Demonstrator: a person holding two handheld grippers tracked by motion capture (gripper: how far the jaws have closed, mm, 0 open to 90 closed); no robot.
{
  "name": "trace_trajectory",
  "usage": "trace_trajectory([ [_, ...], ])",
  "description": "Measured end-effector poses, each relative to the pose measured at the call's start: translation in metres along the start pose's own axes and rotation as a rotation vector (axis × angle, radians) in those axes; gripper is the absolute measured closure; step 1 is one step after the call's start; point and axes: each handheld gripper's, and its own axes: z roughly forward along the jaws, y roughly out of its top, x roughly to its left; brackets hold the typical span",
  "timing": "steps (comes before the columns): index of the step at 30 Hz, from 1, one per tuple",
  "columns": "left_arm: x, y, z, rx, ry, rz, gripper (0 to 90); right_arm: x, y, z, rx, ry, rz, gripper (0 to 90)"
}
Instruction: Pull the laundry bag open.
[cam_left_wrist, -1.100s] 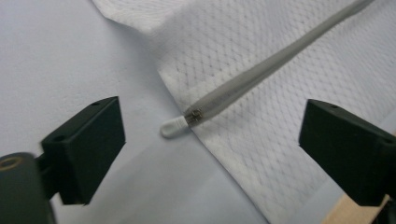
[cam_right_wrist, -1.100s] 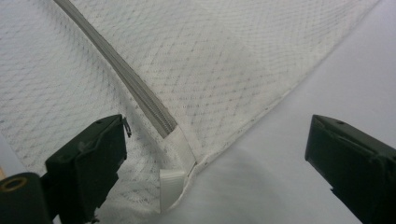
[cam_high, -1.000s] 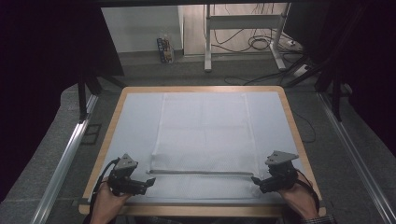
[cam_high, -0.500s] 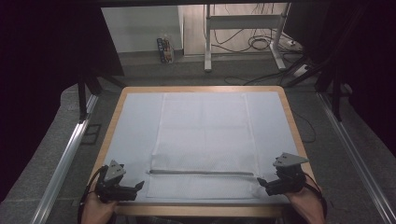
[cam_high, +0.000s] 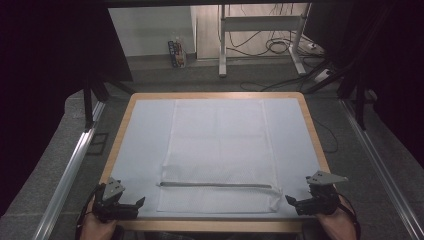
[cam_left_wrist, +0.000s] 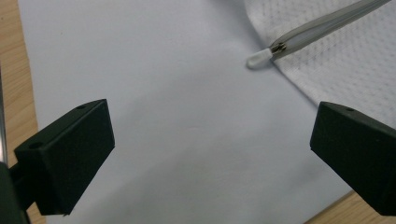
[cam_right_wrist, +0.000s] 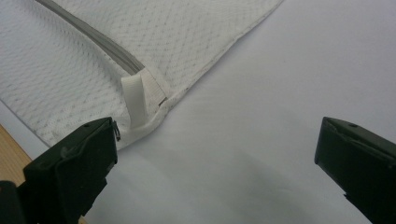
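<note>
A white mesh bag (cam_high: 218, 155) lies flat in the middle of the counter (cam_high: 125, 127), its grey zipper (cam_high: 215, 184) running across near the front edge. The left gripper (cam_high: 131, 206) sits at the front left corner, its jaws having just been opening and now wide apart with nothing between them, clear of the bag. The right gripper (cam_high: 295, 202) sits at the front right corner, jaws released and empty, just beside the bag's corner.

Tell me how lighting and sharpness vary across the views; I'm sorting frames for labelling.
High view: dim, black at both sides, the mesh laundry bag flat and low in contrast. Left gripper view: bright, the zipper pull crisp, the fingers soft. Right gripper view: mesh weave sharp, a faint shadow on the mat.
</note>
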Motion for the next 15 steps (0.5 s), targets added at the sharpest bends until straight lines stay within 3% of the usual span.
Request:
trace_trajectory([
  [5,0.0013,-0.0004,0.0003,0.001,-0.002,-0.013,0.0,0.0002,-0.0012,0.0001,0.004,0.0,-0.009,0.0],
  [7,0.0017,-0.0002,0.0014,0.012,0.001,-0.02,0.0,0.0014,-0.0006,0.0032,0.032,0.006,-0.02,0.0],
  [15,-0.0012,0.001,0.0044,0.034,0.013,-0.004,0.2,0.0019,-0.0001,0.0064,0.064,0.013,-0.035,0.0],
])
